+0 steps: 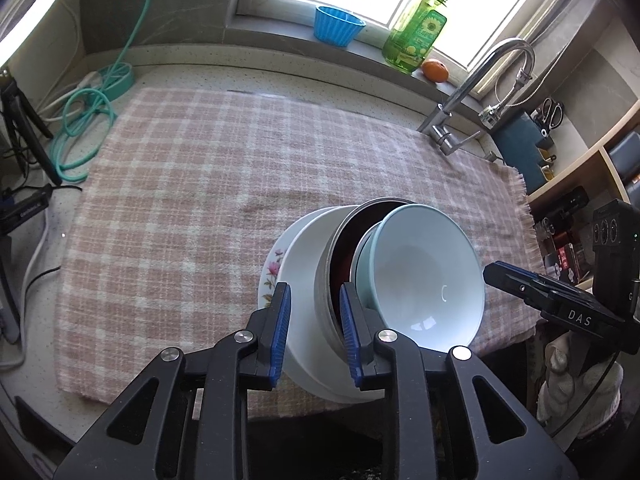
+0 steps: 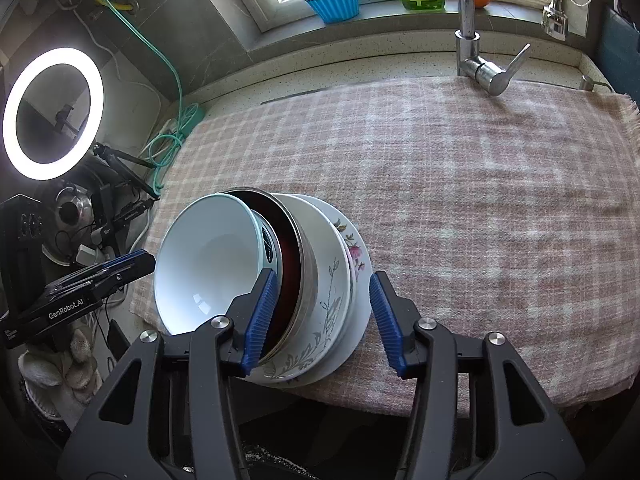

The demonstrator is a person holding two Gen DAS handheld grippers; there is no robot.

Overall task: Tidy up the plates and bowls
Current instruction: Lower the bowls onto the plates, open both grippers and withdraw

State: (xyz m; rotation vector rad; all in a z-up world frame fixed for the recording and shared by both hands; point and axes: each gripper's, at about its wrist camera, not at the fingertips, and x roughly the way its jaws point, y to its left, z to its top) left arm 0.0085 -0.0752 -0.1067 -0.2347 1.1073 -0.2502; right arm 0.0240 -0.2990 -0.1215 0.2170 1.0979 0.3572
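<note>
A nested stack stands near the front edge of the pink checked cloth point(image 1: 180, 200). At the bottom is a floral plate point(image 1: 272, 268), then a white bowl point(image 1: 308, 248), a steel bowl point(image 1: 326, 280) with a dark red inside, and a pale blue bowl point(image 1: 424, 272) on top. My left gripper point(image 1: 314, 332) is open and straddles the white and steel rims. From the other side my right gripper point(image 2: 320, 320) is open and straddles the steel bowl point(image 2: 296, 248), a leaf-patterned bowl point(image 2: 324, 280) and the floral plate point(image 2: 356, 248). Its right pad stands apart from the plate edge.
A faucet point(image 2: 466, 8) rises at the cloth's far right. On the windowsill are a blue ribbed cup point(image 1: 338, 26), a green soap bottle point(image 1: 416, 28) and an orange point(image 1: 435, 70). A teal hose point(image 1: 80, 128) and cables lie left; a ring light point(image 2: 52, 112) glows there.
</note>
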